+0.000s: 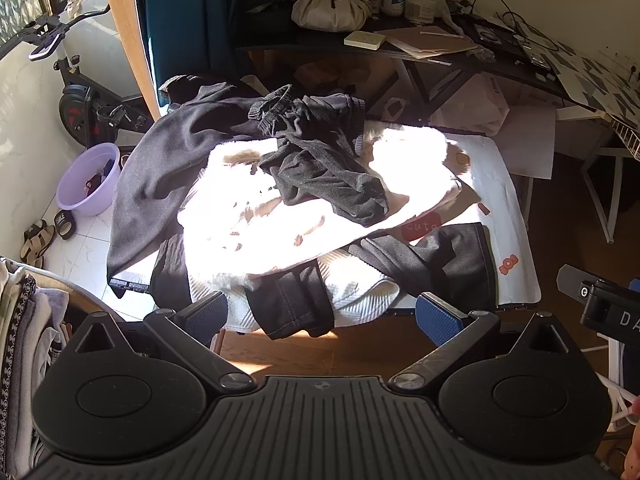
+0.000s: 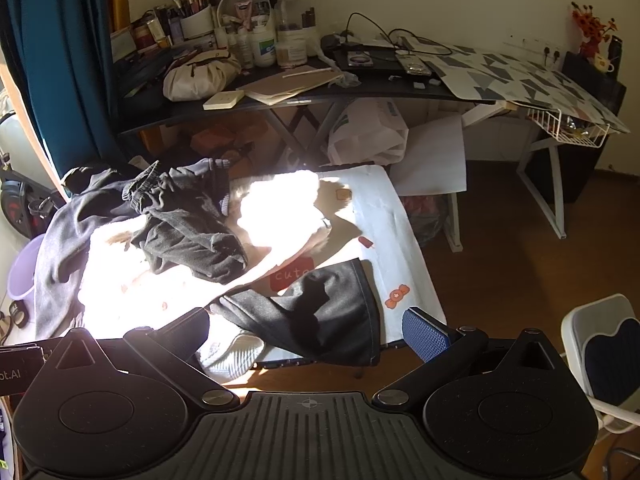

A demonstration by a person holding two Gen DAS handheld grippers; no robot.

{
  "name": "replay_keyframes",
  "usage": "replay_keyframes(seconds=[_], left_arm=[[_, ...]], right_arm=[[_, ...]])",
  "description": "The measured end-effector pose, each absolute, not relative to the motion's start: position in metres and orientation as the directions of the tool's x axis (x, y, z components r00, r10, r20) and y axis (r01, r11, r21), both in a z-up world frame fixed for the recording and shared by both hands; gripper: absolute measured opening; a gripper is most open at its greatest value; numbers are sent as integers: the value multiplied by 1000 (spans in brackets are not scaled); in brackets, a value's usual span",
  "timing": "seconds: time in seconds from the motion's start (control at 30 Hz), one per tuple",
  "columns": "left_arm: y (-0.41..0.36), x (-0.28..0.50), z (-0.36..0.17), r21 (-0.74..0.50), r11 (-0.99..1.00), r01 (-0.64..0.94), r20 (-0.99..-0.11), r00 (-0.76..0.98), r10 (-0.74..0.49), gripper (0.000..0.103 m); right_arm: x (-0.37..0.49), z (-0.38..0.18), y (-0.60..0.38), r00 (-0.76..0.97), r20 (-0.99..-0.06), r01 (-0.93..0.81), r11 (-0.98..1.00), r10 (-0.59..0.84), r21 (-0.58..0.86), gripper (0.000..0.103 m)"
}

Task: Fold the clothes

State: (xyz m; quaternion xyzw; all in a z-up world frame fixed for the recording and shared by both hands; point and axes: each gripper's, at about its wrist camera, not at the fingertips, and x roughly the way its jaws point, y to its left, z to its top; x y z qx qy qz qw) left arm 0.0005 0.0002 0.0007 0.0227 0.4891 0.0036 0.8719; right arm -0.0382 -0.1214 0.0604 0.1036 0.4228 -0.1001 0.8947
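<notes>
A heap of clothes lies on a small table with a white printed cloth [image 1: 508, 184] [image 2: 392, 240]. A crumpled dark grey garment [image 1: 324, 164] [image 2: 188, 232] tops a sunlit white fluffy garment [image 1: 272, 224] [image 2: 132, 272]. A large dark top [image 1: 160, 172] [image 2: 60, 248] hangs off the left side. Dark trousers [image 1: 444, 260] [image 2: 328, 312] drape over the near edge beside a white ribbed garment [image 1: 356, 300] [image 2: 232, 352]. My left gripper [image 1: 322, 316] hovers open before the near edge, nothing between its blue pads. My right gripper [image 2: 308, 336] is open too, above the trousers, holding nothing.
A cluttered dark desk [image 1: 400, 52] [image 2: 320, 96] stands behind the table. A purple basin [image 1: 88, 180], sandals and an exercise bike [image 1: 80, 100] are on the left. Folded clothes [image 1: 24, 340] are stacked near left. A white chair [image 2: 600, 352] is near right. Wooden floor [image 2: 520, 260] lies to the right.
</notes>
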Motion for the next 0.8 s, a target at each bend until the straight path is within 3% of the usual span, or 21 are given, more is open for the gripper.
replay_keyframes(seconds=[0.8], left_arm=[[-6,5,2,38,999,5,-858,513,30,102]], right_arm=[[-33,60,-137,628,-774,254,961,-79,108,102]])
